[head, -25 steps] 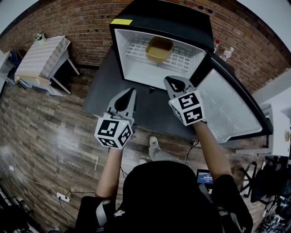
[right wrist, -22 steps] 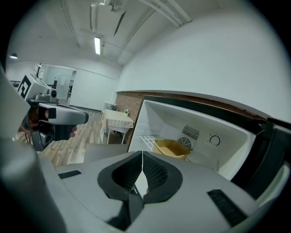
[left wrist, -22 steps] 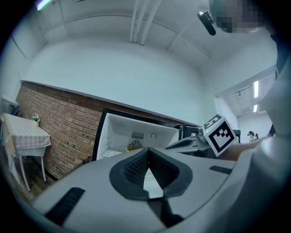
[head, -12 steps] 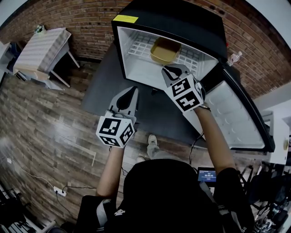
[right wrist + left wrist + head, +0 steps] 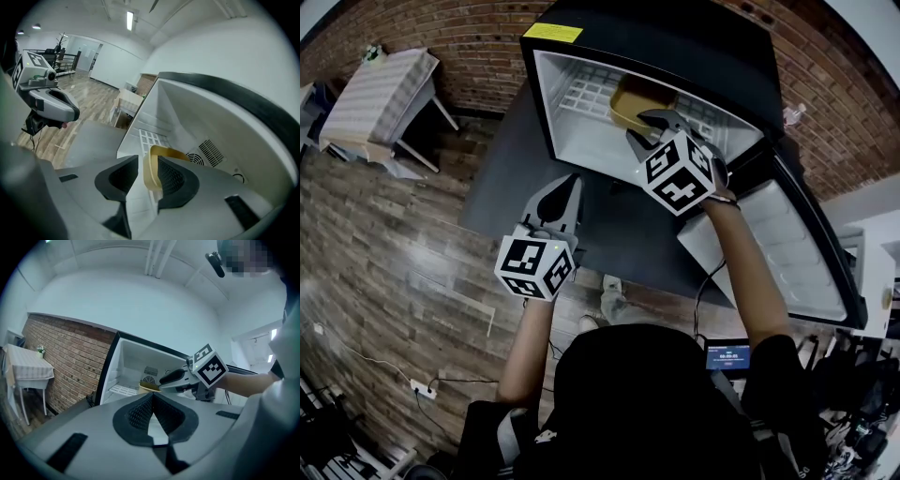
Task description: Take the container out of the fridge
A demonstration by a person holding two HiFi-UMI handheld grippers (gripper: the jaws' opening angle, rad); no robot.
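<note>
A yellow container (image 5: 630, 97) stands on the white wire shelf (image 5: 581, 94) inside the open black fridge (image 5: 546, 94). My right gripper (image 5: 639, 128) reaches into the fridge. Its jaws are opening, and in the right gripper view the container's near wall (image 5: 152, 173) stands between them, close to the right pad, with a gap to the left pad. My left gripper (image 5: 567, 184) hangs shut and empty in front of the fridge, over the dark platform. From the left gripper view (image 5: 151, 397) I see the right gripper (image 5: 171, 377) at the container (image 5: 149, 387).
The fridge door (image 5: 787, 253) swings open to the right. The fridge sits on a dark platform (image 5: 609, 225) against a brick wall (image 5: 469, 37). A small table (image 5: 380, 94) with a striped cloth stands at the far left on the wood floor.
My right gripper has moved forward from in front of the fridge into it, up to the container, and its jaws have parted. The left gripper has barely moved.
</note>
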